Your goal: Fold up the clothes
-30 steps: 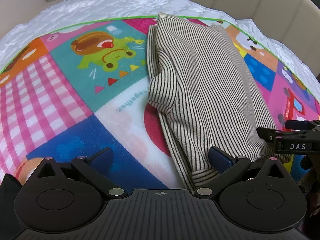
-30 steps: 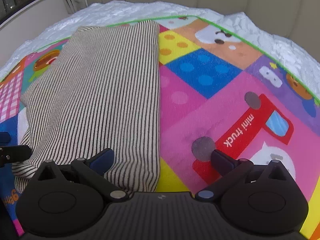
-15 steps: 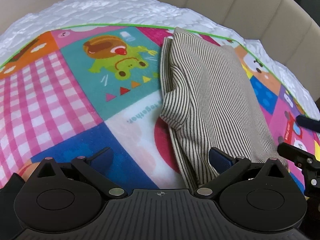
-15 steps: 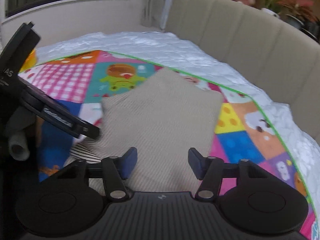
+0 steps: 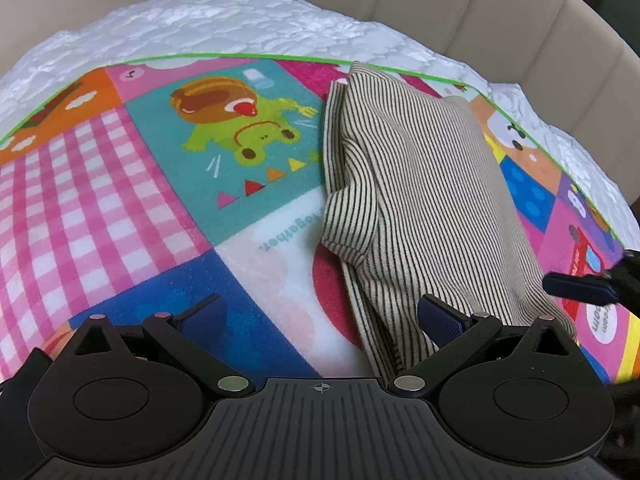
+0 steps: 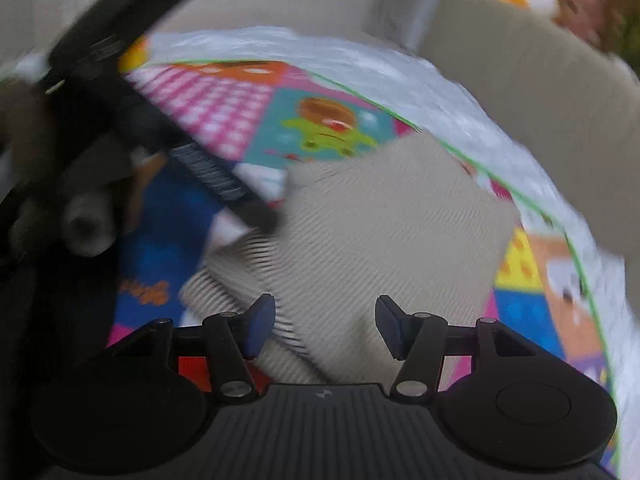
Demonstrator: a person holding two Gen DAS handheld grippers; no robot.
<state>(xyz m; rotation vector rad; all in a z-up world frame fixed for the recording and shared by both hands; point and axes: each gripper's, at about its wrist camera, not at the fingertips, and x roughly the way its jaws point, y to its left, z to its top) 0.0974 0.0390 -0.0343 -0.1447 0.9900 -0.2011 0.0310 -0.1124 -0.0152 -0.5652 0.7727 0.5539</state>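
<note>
While striped garment (image 5: 420, 208) lies on mat (image 5: 120, 200), left claw (image 5: 320, 318) gapes.

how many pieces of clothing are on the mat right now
1. A striped garment, folded, lies on the right half of the colourful play mat, its far end near the mat's green edge. Nothing else shows, though something could lie beneath it or out of frame.

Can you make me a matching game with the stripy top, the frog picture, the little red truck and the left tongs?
Things:
1. stripy top
2. frog picture
3. little red truck
4. left tongs

Places or states:
A. on a pink square
B. open, holding nothing
C. folded on the play mat
D. on a teal square

Pairs: 1-C, 2-D, 3-A, 4-B
</note>
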